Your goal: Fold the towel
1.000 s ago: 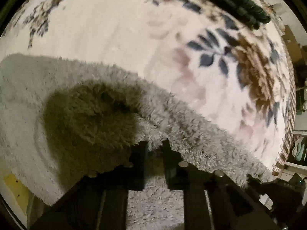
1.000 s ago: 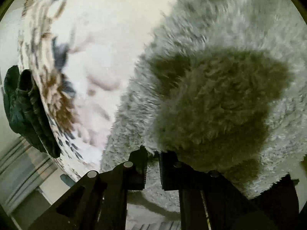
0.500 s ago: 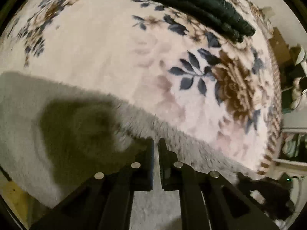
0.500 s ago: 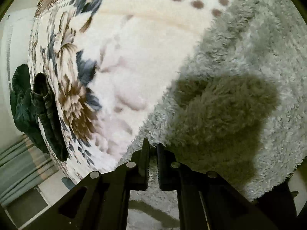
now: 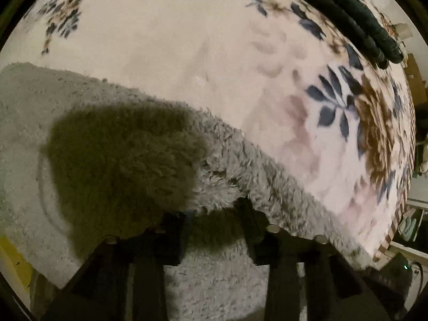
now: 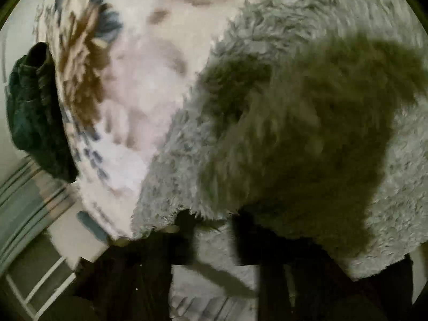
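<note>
A fluffy grey towel (image 5: 112,160) lies on a floral blanket (image 5: 214,53). In the left wrist view my left gripper (image 5: 214,214) is open, its fingers spread wide at the towel's shaggy edge, with more towel (image 5: 214,281) showing below between them. In the right wrist view the same towel (image 6: 294,120) fills the right half, blurred. My right gripper (image 6: 212,227) is open too, its fingers apart just under the towel's near edge. A dark shadow falls on the pile in both views. Neither gripper pinches any cloth.
Dark green folded cloth (image 5: 355,18) lies at the blanket's far edge and also shows as green cloth (image 6: 32,112) at the left. Shelves and clutter (image 5: 412,227) stand beyond the blanket's right edge. Striped floor or wall (image 6: 29,195) shows at lower left.
Half a second ago both grippers were shut on the towel's edge. Both have since opened and let it go, and both cameras have dropped closer to the towel.
</note>
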`<act>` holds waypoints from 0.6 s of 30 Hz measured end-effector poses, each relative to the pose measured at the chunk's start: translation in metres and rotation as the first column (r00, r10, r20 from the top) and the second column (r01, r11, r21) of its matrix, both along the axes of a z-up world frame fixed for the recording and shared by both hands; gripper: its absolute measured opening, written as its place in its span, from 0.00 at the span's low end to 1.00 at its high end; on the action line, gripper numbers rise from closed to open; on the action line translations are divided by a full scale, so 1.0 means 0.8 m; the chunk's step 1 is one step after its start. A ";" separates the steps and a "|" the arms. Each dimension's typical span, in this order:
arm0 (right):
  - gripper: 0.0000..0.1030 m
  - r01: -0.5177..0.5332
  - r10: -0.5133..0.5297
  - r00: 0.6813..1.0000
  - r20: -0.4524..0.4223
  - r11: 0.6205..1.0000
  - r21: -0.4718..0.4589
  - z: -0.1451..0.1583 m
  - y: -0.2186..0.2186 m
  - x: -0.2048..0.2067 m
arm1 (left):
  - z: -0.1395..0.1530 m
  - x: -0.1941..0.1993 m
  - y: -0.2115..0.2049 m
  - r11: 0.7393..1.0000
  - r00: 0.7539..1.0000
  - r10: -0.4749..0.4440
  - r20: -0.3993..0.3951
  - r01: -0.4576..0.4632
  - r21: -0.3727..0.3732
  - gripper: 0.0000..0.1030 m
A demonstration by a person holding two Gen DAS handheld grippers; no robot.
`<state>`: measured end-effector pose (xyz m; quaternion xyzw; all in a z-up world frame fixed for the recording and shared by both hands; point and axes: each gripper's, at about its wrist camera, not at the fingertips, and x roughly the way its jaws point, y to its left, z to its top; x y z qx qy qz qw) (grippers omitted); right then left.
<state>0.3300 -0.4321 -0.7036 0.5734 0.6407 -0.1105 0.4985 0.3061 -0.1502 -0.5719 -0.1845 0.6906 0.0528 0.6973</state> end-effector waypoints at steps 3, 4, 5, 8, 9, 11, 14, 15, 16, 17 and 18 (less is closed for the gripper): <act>0.11 -0.006 0.008 1.000 0.028 0.999 -0.044 0.018 0.000 0.001 | 0.019 -0.001 0.001 1.000 0.999 -0.022 0.047 0.022 0.000 0.05; 0.10 -0.006 0.008 0.999 0.039 0.999 -0.053 0.024 0.001 0.002 | 0.024 0.001 -0.001 1.000 0.998 -0.027 0.056 0.027 -0.003 0.05; 0.10 -0.001 0.004 0.999 0.053 0.998 -0.059 0.032 0.001 0.004 | 0.029 0.003 0.001 0.999 0.997 -0.032 0.064 0.032 -0.001 0.05; 0.10 0.029 -0.022 0.996 0.086 0.997 -0.074 0.049 -0.004 0.008 | 0.040 0.015 0.003 0.999 0.995 -0.043 0.087 0.043 -0.001 0.05; 0.10 0.024 -0.016 0.995 0.099 0.996 -0.083 0.052 -0.004 0.013 | 0.043 0.018 0.002 0.998 0.994 -0.057 0.095 0.057 0.008 0.05; 0.10 0.013 -0.003 0.995 0.098 0.995 -0.099 0.051 -0.004 0.021 | 0.050 0.022 0.001 0.996 0.991 -0.093 0.092 0.092 0.022 0.05; 0.17 -0.009 0.017 0.995 0.100 0.997 -0.073 0.043 -0.006 0.024 | 0.057 0.012 -0.005 0.988 0.986 -0.152 0.076 0.148 0.045 0.07; 0.33 -0.010 0.015 0.993 0.119 0.999 -0.040 0.044 -0.010 0.018 | 0.061 0.006 -0.008 0.985 0.983 -0.171 0.070 0.167 0.050 0.07; 0.44 -0.014 0.016 0.990 0.139 1.000 -0.018 0.046 -0.012 0.014 | 0.065 -0.004 -0.011 0.982 0.981 -0.183 0.071 0.180 0.052 0.07; 0.58 -0.013 0.013 0.985 0.170 1.000 -0.003 0.052 -0.013 0.006 | 0.071 -0.015 -0.013 0.980 0.977 -0.198 0.077 0.194 0.051 0.08; 0.64 -0.016 0.017 0.980 0.197 1.000 -0.006 0.062 -0.022 -0.006 | 0.070 -0.024 -0.013 0.975 0.973 -0.217 0.081 0.213 0.058 0.15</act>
